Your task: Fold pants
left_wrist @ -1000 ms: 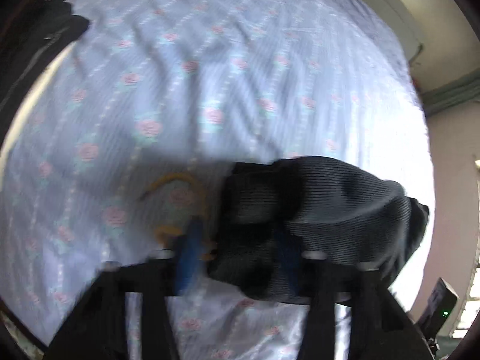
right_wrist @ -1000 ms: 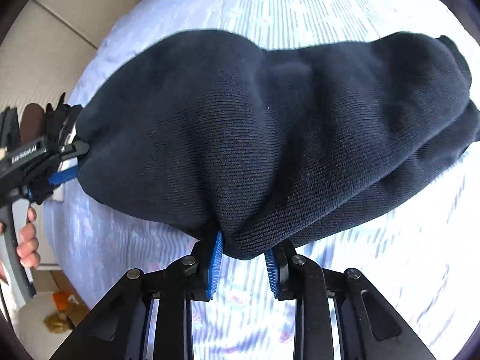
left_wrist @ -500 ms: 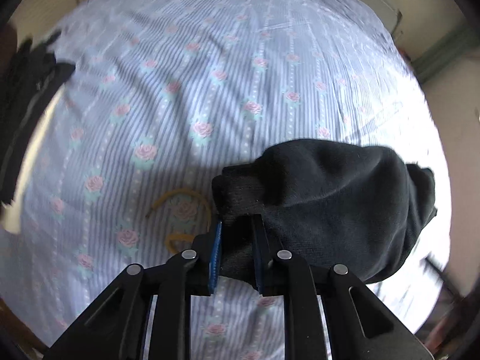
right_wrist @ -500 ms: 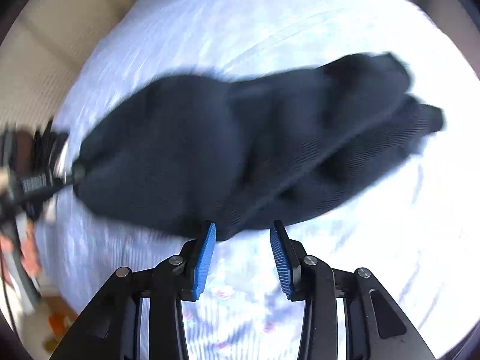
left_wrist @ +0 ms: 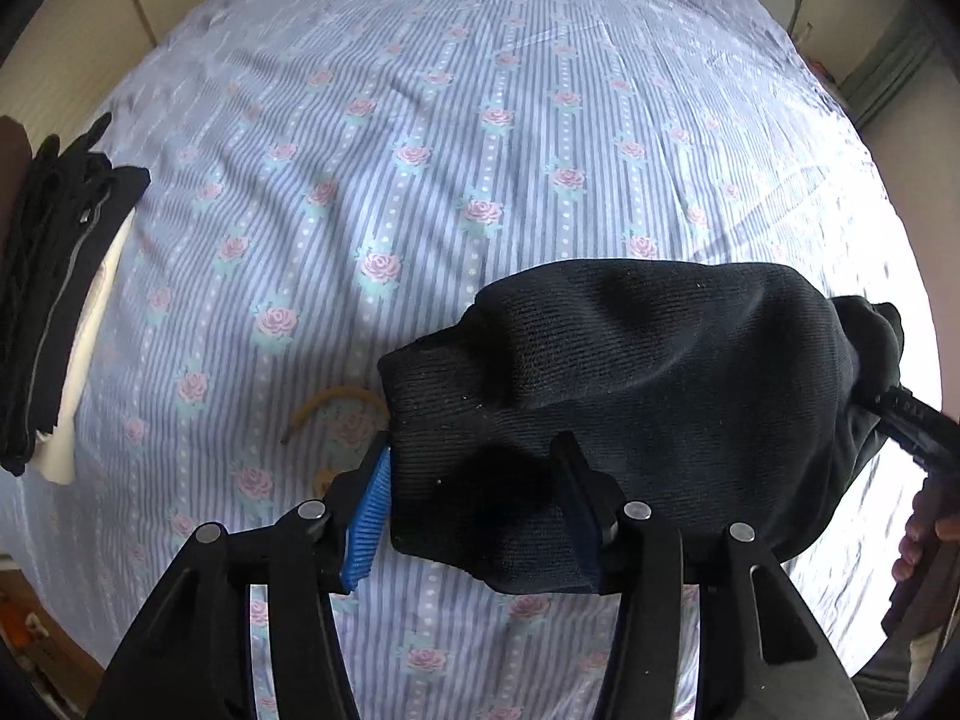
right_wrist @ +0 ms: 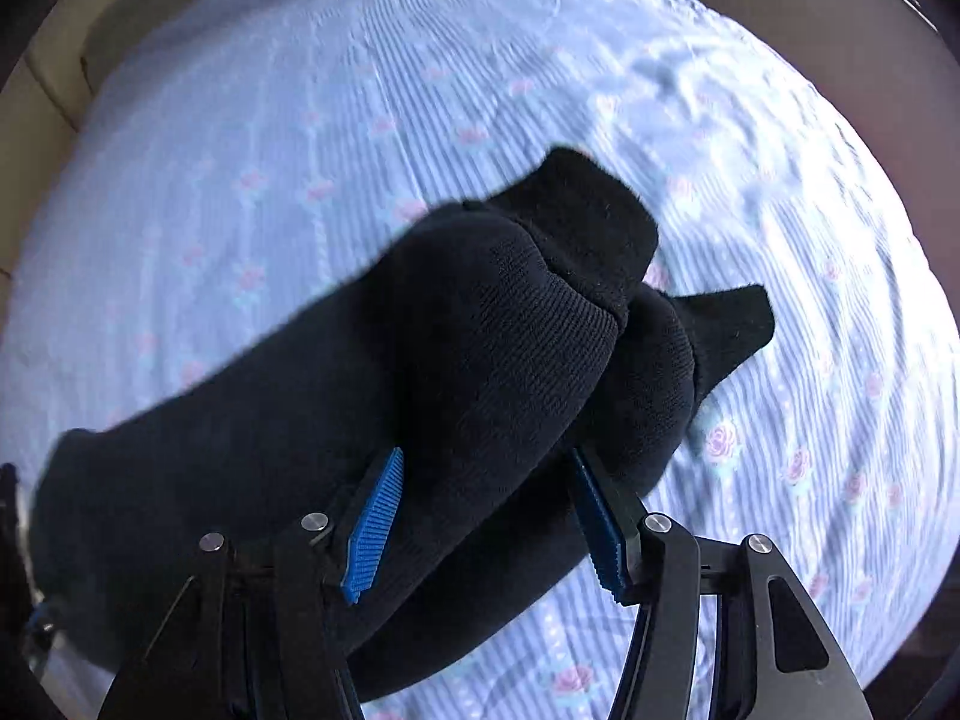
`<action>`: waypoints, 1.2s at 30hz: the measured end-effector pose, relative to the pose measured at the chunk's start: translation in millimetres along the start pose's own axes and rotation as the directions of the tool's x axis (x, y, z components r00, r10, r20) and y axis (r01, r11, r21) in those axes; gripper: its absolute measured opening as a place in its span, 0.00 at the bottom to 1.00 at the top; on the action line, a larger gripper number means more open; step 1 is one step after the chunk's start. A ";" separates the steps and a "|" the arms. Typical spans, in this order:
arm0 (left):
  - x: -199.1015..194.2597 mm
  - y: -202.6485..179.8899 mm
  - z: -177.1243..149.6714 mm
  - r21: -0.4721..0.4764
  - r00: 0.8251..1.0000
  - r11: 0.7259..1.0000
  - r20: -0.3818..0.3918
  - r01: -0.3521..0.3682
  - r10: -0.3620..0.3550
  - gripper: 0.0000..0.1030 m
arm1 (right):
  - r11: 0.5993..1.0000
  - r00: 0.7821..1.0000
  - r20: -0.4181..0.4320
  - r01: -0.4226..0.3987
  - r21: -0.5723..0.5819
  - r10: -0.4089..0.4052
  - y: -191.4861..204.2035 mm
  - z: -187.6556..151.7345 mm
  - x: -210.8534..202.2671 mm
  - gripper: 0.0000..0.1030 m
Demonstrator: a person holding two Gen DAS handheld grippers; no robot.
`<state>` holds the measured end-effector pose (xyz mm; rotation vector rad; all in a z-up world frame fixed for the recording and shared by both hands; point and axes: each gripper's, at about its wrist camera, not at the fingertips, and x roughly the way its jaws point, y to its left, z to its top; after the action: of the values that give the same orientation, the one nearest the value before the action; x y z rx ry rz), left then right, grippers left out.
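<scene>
The folded black knit pants (left_wrist: 648, 396) lie in a thick bundle on the flowered, blue-striped bed sheet (left_wrist: 456, 138). My left gripper (left_wrist: 480, 510) is open, its blue-padded jaws wide on either side of the bundle's near left corner. In the right wrist view the pants (right_wrist: 420, 396) run from lower left to the cuffs at upper right. My right gripper (right_wrist: 486, 516) is open, jaws spread around the bundle's near edge. The right gripper's body and the hand holding it show at the left wrist view's right edge.
A stack of dark folded clothes (left_wrist: 48, 300) sits on something white at the bed's left edge. A thin yellow loop (left_wrist: 336, 402) lies on the sheet just left of the pants. Beige wall and floor surround the bed.
Both grippers have let go of the pants and opened wide. The bundle, held up a second ago, now rests on the sheet.
</scene>
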<state>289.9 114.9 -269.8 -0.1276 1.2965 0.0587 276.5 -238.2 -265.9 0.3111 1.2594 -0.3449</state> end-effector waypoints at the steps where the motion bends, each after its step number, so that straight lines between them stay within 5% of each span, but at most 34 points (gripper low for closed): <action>1: -0.4 -1.2 -0.4 0.006 1.000 1.000 0.002 -0.006 0.006 0.49 | 1.000 1.000 0.006 -0.011 0.007 0.011 -1.3 1.9 1.3 0.54; 3: -0.5 -1.5 -0.6 0.004 1.000 1.000 0.003 -0.010 0.010 0.49 | 0.999 0.998 0.027 -0.049 -0.011 0.049 -0.5 5.7 -2.1 0.25; 5: -0.4 -1.4 -0.3 0.001 1.000 1.000 0.003 -0.013 0.013 0.49 | 0.996 0.996 0.037 -0.075 -0.042 0.077 0.7 7.1 -8.8 0.17; 15: -10.1 -21.3 -1.1 0.056 0.998 0.998 0.045 -0.043 0.040 0.59 | 0.986 0.959 0.233 -0.150 -0.073 0.163 -27.4 -36.1 -96.0 0.15; 20: -3.4 -43.1 -3.9 0.159 0.991 0.978 0.053 -0.134 0.127 0.65 | 0.990 0.986 0.105 -0.123 -0.072 0.130 -47.7 -42.6 -52.0 0.15; 25: -2.6 -43.9 -3.2 0.151 0.990 0.979 0.033 -0.141 0.137 0.69 | 0.989 0.988 0.044 -0.146 -0.037 0.148 -64.7 -47.9 -37.0 0.23; 28: -25.5 -40.1 -6.6 0.097 0.989 0.985 0.072 -0.140 0.133 0.69 | 0.994 0.990 0.091 -0.107 -0.014 0.108 -67.2 -55.1 -58.0 0.39; 32: -75.1 -43.9 -19.6 0.031 0.976 0.991 0.181 -0.128 0.120 0.72 | 0.992 0.976 0.209 -0.079 0.096 0.058 -81.1 -76.3 -98.9 0.73; 36: -84.8 -82.0 -28.0 0.160 0.981 0.986 0.196 -0.037 0.005 0.72 | 0.988 0.973 0.217 -0.101 0.113 0.075 -99.0 -79.3 -94.6 0.73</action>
<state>249.7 32.5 -190.5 0.0314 1.1012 -0.0167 140.9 -287.6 -200.9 0.4240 1.0127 -0.3708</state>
